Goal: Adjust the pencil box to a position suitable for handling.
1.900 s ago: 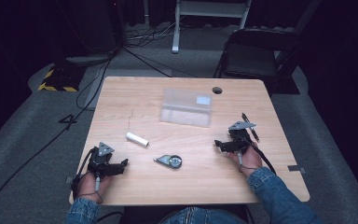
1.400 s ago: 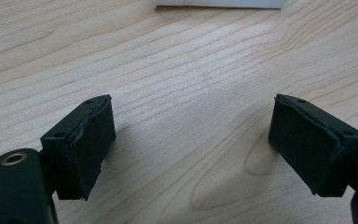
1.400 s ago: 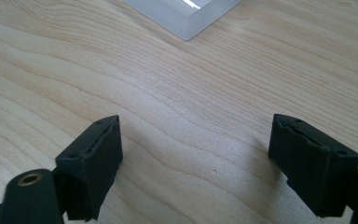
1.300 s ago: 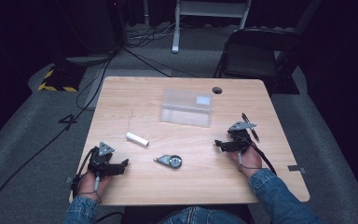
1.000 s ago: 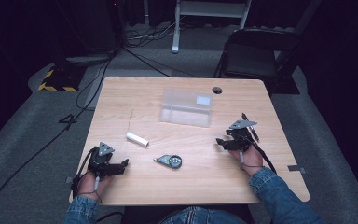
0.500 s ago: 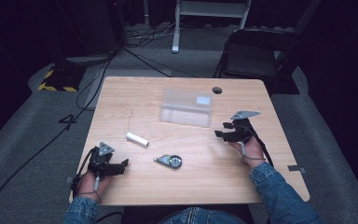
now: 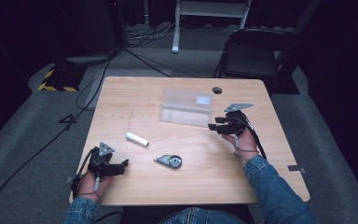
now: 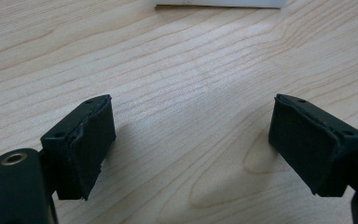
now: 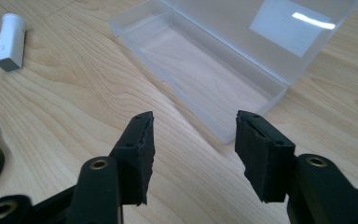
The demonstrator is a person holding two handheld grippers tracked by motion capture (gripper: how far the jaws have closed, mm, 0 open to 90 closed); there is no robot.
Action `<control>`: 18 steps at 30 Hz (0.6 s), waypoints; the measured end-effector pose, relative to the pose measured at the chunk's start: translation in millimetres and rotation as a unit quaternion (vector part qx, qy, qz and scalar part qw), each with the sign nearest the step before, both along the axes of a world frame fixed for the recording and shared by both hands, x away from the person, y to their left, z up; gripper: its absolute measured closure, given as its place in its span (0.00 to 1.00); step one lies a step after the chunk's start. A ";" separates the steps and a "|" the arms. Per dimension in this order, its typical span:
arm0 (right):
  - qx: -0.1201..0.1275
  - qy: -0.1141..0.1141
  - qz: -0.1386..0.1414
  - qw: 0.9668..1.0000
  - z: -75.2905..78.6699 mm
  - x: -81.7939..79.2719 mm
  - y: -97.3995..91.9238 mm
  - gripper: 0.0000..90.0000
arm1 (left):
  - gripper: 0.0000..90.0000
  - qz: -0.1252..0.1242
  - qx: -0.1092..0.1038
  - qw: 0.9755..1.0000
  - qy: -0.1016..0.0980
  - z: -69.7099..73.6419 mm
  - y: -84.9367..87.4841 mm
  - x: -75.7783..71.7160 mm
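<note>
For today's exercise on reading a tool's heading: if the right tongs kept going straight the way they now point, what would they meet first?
Most likely the clear plastic box. In the right gripper view the right tongs stand open with nothing between them, aimed at the box's near corner. Bare table lies between; how far is hard to judge.

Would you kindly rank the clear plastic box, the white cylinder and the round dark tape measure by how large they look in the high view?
1. Clear plastic box, plainly the largest.
2 and 3. Round dark tape measure and white cylinder: they look about alike, so I will not rank them.
</note>
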State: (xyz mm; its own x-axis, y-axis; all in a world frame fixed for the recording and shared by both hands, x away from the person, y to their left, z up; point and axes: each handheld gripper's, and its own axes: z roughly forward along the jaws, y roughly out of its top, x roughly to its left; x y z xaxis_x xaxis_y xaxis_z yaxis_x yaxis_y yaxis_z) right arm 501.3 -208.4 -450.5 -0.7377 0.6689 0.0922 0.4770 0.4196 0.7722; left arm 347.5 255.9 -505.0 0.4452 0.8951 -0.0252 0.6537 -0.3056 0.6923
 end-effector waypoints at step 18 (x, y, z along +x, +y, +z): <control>-0.059 0.014 0.040 0.997 -20.3 40.5 41.6 0.68 | 0.16 0.006 0.001 1.000 0.000 -0.1 0.1 -0.5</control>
